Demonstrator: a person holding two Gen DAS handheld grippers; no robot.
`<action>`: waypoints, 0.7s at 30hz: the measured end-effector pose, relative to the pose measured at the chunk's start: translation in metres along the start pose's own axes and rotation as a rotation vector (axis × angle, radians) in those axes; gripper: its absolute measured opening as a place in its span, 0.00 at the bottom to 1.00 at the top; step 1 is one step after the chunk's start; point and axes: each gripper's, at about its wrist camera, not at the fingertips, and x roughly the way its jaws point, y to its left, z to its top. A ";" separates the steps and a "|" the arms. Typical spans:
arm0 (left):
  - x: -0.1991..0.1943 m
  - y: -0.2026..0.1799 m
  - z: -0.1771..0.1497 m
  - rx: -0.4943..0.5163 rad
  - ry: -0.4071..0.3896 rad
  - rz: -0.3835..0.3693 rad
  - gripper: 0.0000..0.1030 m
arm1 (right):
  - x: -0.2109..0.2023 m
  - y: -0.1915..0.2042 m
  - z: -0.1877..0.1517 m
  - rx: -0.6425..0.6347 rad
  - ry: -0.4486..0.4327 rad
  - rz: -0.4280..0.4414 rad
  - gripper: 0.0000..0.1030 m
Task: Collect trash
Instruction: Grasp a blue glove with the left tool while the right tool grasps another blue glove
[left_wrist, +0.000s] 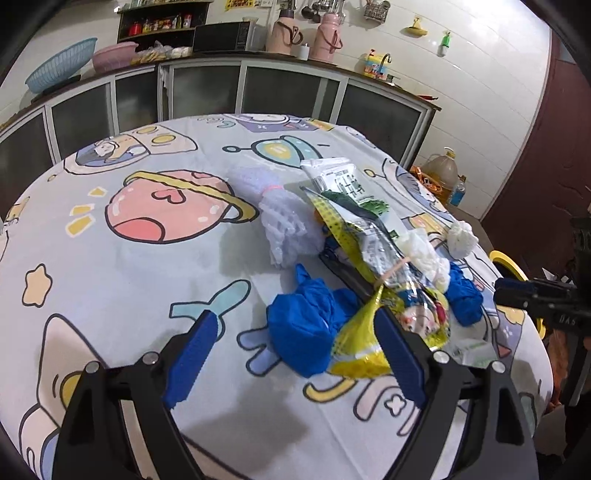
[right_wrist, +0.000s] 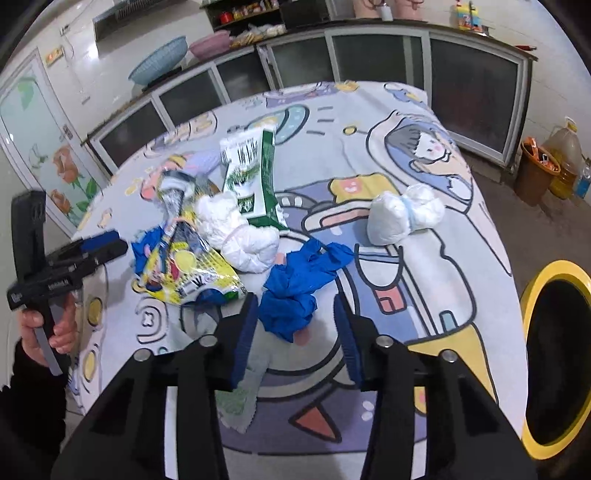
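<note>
Trash lies in a heap on the cartoon-print tablecloth. In the left wrist view my left gripper is open around a crumpled blue glove; a yellow snack wrapper lies against its right finger. A white foam net, a green-and-white packet and white tissue lie beyond. In the right wrist view my right gripper is open around another blue glove. The yellow wrapper, white tissue, green packet and a white wad lie farther off. The left gripper shows at the left.
A yellow-rimmed bin stands by the table's right edge. Kitchen cabinets run behind the table. An oil jug and an orange basket stand on the floor at the right.
</note>
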 end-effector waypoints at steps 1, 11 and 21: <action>0.002 0.000 0.001 0.003 0.007 0.001 0.80 | 0.004 0.001 0.001 -0.003 0.007 0.001 0.38; 0.023 0.005 0.006 -0.020 0.062 0.003 0.80 | 0.026 -0.003 0.007 0.010 0.064 0.042 0.38; 0.050 0.000 0.008 -0.018 0.119 -0.004 0.56 | 0.049 -0.005 0.013 0.006 0.118 0.032 0.38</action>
